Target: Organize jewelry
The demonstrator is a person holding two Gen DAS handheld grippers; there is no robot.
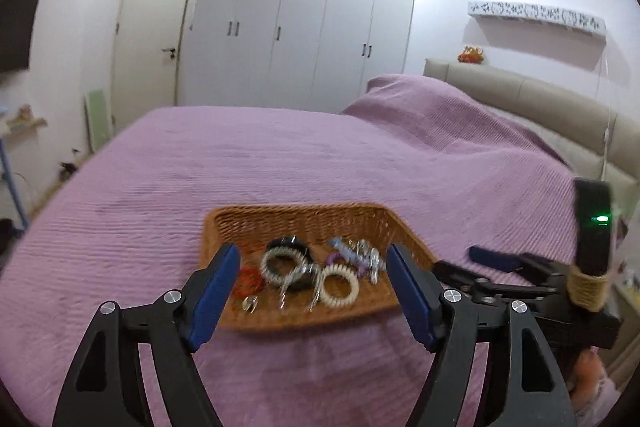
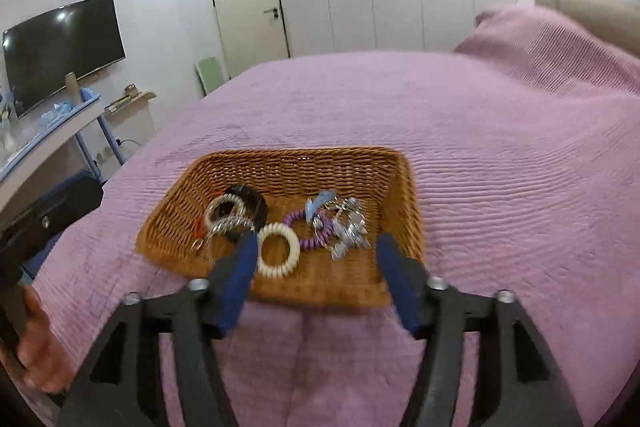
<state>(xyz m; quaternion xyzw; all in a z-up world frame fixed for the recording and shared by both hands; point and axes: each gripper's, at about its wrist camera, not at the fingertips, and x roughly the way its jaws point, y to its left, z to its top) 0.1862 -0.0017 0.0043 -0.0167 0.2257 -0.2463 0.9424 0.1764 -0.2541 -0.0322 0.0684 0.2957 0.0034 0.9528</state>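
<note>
**Both tongs wide apart over the basket of jewelry**

Seen from the left wrist, the left gripper (image 1: 312, 263) stands with its blue-padded jaws wide and nothing between them. Just beyond the tips, at lower centre of the frame, a shallow brown wicker basket (image 1: 304, 215) rests on the ribbed purple bedspread (image 1: 280, 155). Inside lie a cream coiled bracelet (image 1: 340, 285), a black band (image 1: 294, 259) and a tangle of silver pieces (image 1: 368, 255). The right gripper (image 1: 472, 259) shows at lower right, beside the basket.

Seen from the right wrist, the right gripper (image 2: 316, 251) is likewise spread wide and empty. The basket (image 2: 280, 167) sits centre frame, its near edge between the tips. The cream bracelet (image 2: 278, 251) lies just beside the left-hand pad, with a purple coiled bracelet (image 2: 308, 227) further right.
</note>
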